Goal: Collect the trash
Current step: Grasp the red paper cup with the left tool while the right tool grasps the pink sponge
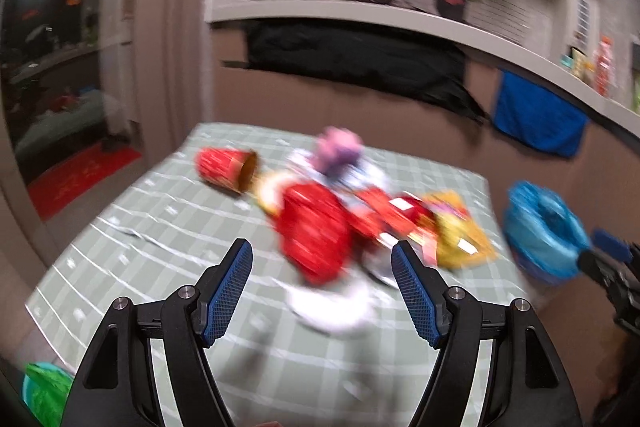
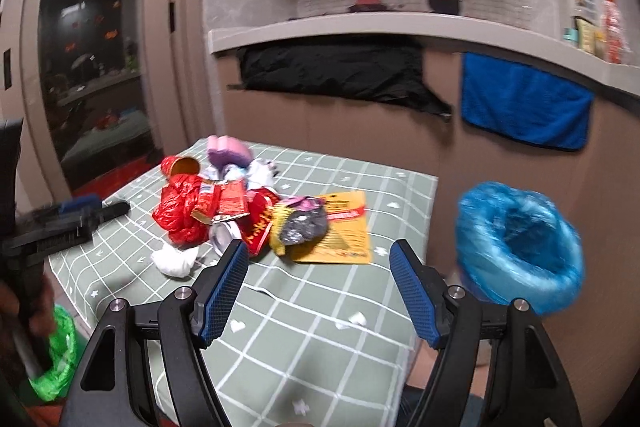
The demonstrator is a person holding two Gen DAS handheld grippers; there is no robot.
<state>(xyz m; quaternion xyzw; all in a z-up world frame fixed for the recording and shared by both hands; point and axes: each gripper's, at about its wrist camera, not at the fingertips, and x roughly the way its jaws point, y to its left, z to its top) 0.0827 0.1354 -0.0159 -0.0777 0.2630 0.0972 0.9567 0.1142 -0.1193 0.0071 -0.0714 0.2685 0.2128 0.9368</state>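
Observation:
A pile of trash lies on the green checked table point(image 2: 320, 327): a red plastic bag point(image 2: 180, 211), a red paper cup point(image 2: 180, 165) on its side, a yellow packet point(image 2: 348, 239), a crumpled white tissue point(image 2: 174, 261), a pink-purple wrapper point(image 2: 228, 149). In the left wrist view the pile is blurred: the red bag point(image 1: 316, 231), the cup point(image 1: 228, 167), the yellow packet point(image 1: 460, 235). My left gripper point(image 1: 322, 247) is open and empty above the table, just short of the red bag. My right gripper point(image 2: 318, 247) is open and empty, near the yellow packet.
A bin lined with a blue bag point(image 2: 520, 247) stands off the table's right edge; it also shows in the left wrist view point(image 1: 540, 231). A green-lined bin point(image 2: 56, 355) stands at the lower left. Behind the table is a counter with a black cloth point(image 2: 340, 75) and a blue towel point(image 2: 524, 107).

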